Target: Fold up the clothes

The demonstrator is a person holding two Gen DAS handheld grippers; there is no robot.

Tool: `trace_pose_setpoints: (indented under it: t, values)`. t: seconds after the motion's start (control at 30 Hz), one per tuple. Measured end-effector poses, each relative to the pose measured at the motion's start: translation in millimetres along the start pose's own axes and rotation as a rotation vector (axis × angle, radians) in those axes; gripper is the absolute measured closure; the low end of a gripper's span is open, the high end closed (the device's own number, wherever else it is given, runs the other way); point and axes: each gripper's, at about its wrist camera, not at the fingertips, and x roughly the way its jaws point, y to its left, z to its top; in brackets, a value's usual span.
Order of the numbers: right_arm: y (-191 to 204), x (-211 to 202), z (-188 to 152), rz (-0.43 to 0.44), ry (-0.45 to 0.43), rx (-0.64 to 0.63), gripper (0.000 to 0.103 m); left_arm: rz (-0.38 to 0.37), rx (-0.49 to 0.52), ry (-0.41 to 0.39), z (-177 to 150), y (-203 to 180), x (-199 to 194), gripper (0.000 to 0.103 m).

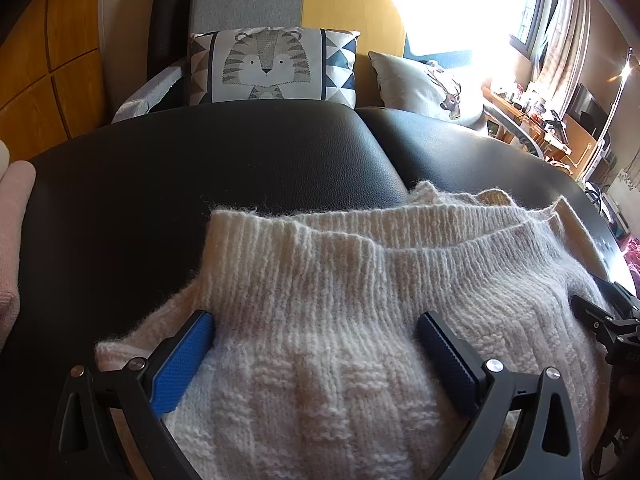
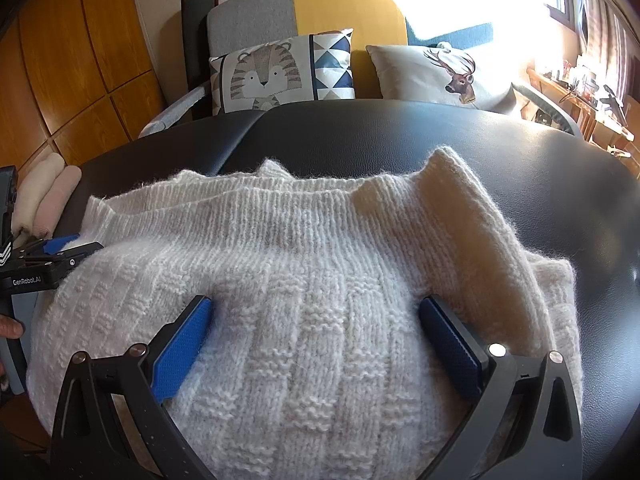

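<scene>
a: nearest, what do the tools have?
b: nothing. left tool (image 1: 314,334) and right tool (image 2: 316,320) both gape wide over the white sweater (image 2: 304,264).
a: where's the sweater?
b: on the black cushion (image 2: 400,136), already doubled, a sleeve (image 2: 472,216) laid across at 2 o'clock.
a: so how far?
b: i'd say midway; a final fold remains. rolled clothes (image 2: 48,196) sit at 9 o'clock, pillows (image 2: 280,72) at 12.
</scene>
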Motion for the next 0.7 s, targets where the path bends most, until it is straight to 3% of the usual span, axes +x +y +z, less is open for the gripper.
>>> trace_pose_setpoints:
  t: [0.7]
  values:
    - [-2.5, -2.7, 2.1, 0.010, -0.008, 0.011, 0.000, 0.007, 0.002, 0.007, 3.4, 0.3, -1.2, 0.000]
